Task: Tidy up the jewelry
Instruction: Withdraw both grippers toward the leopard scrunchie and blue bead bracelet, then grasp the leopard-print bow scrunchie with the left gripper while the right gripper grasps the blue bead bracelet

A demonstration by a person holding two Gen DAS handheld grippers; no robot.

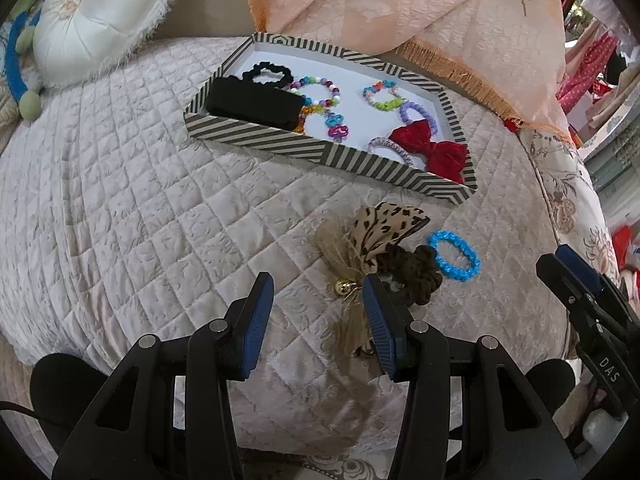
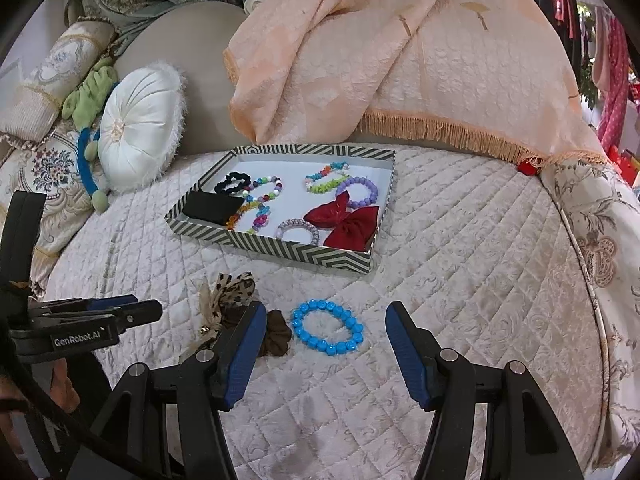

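Observation:
A striped tray point(image 1: 256, 142) point(image 2: 280, 250) on the quilted bed holds several bracelets, scrunchies, a black pouch point(image 1: 254, 104) and a red bow point(image 1: 430, 144) point(image 2: 344, 220). In front of it lie a leopard-print bow point(image 1: 376, 236) point(image 2: 230, 294), a brown scrunchie point(image 1: 416, 272) point(image 2: 278, 338) and a blue bead bracelet point(image 1: 456, 256) point(image 2: 328, 326). My left gripper point(image 1: 318, 288) is open and empty, its right finger beside the leopard bow. My right gripper point(image 2: 326, 318) is open and empty, with the blue bracelet lying between its fingertips.
A white round cushion point(image 1: 100, 16) point(image 2: 140, 128) and a blue-green toy point(image 2: 86, 156) lie at the back left. A peach fringed throw point(image 1: 400, 12) point(image 2: 400, 60) covers the backrest behind the tray. The bed's floral edge point(image 2: 592, 240) curves on the right.

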